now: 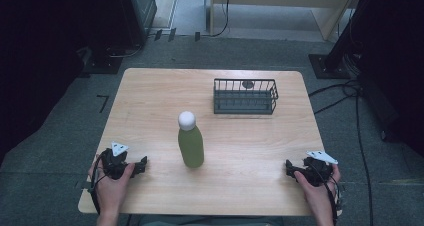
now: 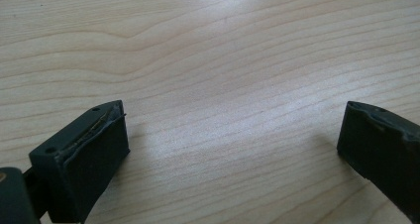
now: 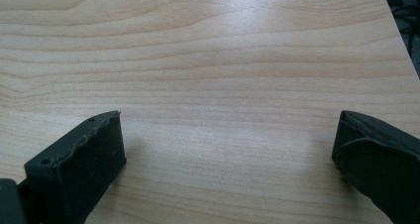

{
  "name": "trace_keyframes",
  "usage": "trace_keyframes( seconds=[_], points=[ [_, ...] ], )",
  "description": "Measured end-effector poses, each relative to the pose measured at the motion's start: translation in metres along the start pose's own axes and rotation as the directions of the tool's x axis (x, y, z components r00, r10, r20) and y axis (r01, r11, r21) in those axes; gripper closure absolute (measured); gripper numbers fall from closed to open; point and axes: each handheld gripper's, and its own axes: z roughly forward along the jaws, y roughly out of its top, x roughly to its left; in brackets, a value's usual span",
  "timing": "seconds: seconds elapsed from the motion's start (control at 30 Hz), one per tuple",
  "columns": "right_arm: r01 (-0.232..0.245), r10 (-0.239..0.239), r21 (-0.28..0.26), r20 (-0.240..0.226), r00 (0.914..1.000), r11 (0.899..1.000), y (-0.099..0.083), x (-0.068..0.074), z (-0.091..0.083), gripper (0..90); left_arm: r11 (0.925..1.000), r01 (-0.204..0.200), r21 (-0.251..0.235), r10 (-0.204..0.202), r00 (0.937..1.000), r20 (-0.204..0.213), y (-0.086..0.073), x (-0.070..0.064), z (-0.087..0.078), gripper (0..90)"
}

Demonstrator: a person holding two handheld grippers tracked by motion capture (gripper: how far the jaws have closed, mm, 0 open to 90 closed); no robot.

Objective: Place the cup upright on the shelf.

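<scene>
1. Grey carpet surrounds one light wooden table [image 1: 150, 91] in the high view. Two hands come in from the near edge. The left hand [image 1: 112, 183] rests at the near-left corner, palm down over the left gripper [image 1: 144, 165], whose jaws point right toward the table's middle. The right hand [image 1: 316, 186] lies at the near-right corner on the right gripper [image 1: 289, 167], jaws pointing left. One green bottle [image 1: 191, 146] with a round white cap stands upright near the middle, between the two grippers and well apart from both, nearer the left one. One dark wire basket [image 1: 245, 96] sits at the far right of the table; a small dark round thing lies at its far rim.

2. Left gripper view: two black jaws stand wide apart, with bare wood grain between them and nothing gripped.

3. Right gripper view: its two jaws are likewise spread wide over bare wood, holding nothing; the table's edge runs at the top right.
</scene>
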Motion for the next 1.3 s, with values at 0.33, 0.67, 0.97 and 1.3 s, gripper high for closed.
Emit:
trace_keyframes(
  seconds=[0.33, 0.67, 0.97, 1.3],
  points=[
    [0.005, -0.013, -0.141, -0.056, 0.9984, 0.990, 0.014, 0.029, -0.022, 10.8, 1.0000, 0.000, 0.000, 0.000, 1.0000, 0.001, 0.000, 0.000, 0.000, 0.0],
    [0.080, -0.125, -0.207, -0.213, 0.9690, 0.975, 0.036, 0.084, -0.030, 10.3, 1.0000, 0.001, -0.001, -0.001, 1.0000, 0.001, 0.000, 0.000, 0.000, 0.0],
    [0.159, -0.227, -0.251, -0.270, 0.9356, 0.955, 0.055, 0.128, -0.036, 6.6, 1.0000, 0.001, -0.001, -0.001, 1.0000, 0.000, 0.000, 0.000, 0.000, 0.0],
    [0.200, -0.304, -0.289, -0.379, 0.8740, 0.936, 0.063, 0.179, -0.039, 3.5, 0.9995, 0.022, -0.024, -0.023, 0.9996, -0.015, -0.001, 0.001, -0.001, 6.9]
  ],
)
